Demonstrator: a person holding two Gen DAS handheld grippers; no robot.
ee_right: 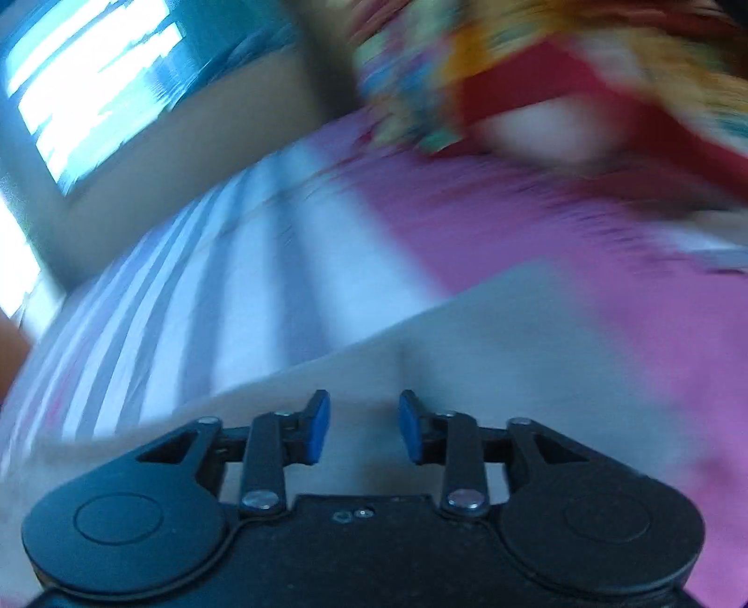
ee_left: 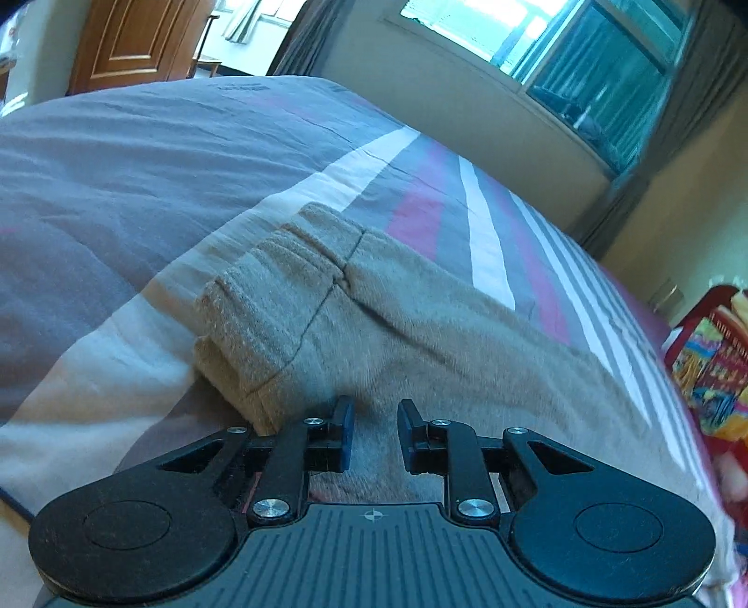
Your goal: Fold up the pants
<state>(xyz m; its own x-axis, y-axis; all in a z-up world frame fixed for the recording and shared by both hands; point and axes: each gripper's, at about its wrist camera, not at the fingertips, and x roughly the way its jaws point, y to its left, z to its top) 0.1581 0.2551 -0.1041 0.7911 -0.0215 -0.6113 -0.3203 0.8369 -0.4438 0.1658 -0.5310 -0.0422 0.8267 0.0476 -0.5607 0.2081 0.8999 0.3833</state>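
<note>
Beige pants [ee_left: 355, 318] lie on the striped bedspread [ee_left: 140, 187], ribbed cuffs stacked at the far left. Left tongs [ee_left: 375, 432] apart, low over the fabric, gripping nothing. Right tongs [ee_right: 364, 428] also apart, over beige cloth; that view is blurred. Colourful red bag [ee_left: 710, 369] beside the bed.

Striped bedspread [ee_left: 140, 196], wooden door [ee_left: 135, 42], curtained window [ee_left: 603, 70], colourful red bag [ee_left: 710, 369]
</note>
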